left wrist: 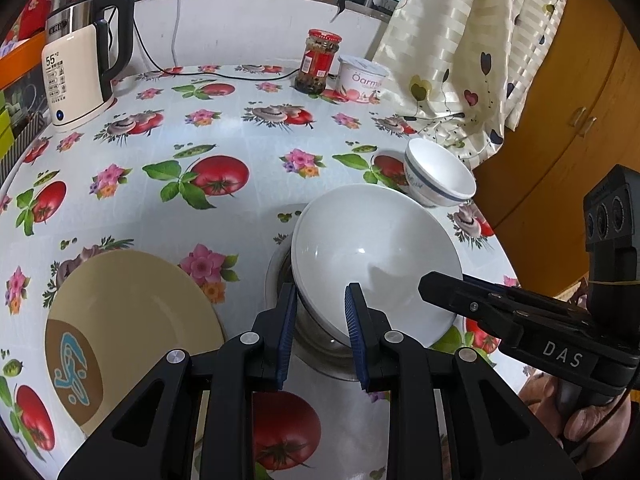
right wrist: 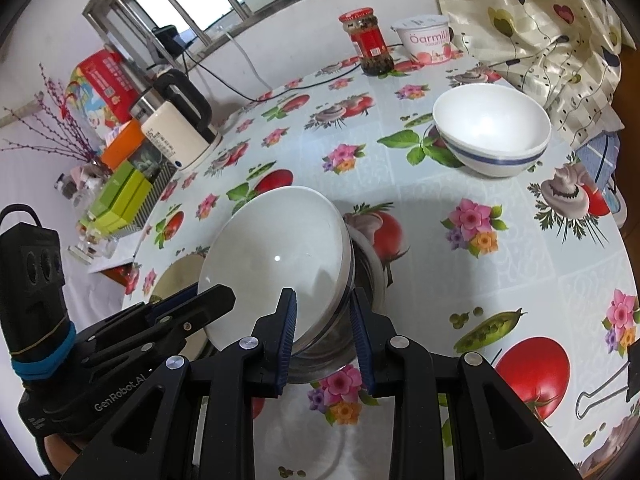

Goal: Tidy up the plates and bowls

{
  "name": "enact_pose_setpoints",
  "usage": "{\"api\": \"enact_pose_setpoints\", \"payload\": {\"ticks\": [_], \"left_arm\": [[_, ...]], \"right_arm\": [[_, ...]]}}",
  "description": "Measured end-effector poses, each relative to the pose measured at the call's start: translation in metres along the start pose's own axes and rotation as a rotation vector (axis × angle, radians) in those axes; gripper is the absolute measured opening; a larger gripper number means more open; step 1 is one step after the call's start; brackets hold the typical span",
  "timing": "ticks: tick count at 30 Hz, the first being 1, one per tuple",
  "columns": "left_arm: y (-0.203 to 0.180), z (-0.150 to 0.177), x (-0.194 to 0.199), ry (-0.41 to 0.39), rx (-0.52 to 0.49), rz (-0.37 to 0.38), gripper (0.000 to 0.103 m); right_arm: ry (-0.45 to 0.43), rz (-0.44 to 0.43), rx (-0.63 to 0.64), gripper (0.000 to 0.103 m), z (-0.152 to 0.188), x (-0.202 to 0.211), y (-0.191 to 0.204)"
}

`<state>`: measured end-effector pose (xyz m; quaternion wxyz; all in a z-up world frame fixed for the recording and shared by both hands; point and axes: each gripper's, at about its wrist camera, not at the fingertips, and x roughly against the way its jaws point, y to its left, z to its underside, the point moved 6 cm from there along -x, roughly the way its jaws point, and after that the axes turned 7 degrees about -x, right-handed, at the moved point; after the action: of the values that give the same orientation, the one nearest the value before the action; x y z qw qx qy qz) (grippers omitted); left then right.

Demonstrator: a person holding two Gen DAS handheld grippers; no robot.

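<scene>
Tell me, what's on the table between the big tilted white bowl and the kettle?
Only flowery tablecloth, seen in the left wrist view, between white bowl and kettle.
</scene>
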<state>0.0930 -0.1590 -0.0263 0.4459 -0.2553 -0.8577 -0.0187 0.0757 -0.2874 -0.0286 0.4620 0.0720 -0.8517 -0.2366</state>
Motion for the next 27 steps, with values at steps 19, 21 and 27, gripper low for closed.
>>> {"api": "enact_pose_setpoints", "payload": {"ticks": [19,21,27], "left_arm": [[0.0,0.01,-0.007,0.029,0.006,0.008,0.026],[0.0,0.009,-0.007,0.028,0.006,0.011,0.026],[-0.001,0.01,-0.006,0.028,0.0,0.011,0.026]], "right_arm": [[0.039,0.042,0.033,0.032,0.009,-0.011,-0.001],[0.04,0.043,0.034,0.032,0.009,-0.011,-0.001],[0.027,0.064,0.058,0.034,0.008,-0.009,0.001]]}}
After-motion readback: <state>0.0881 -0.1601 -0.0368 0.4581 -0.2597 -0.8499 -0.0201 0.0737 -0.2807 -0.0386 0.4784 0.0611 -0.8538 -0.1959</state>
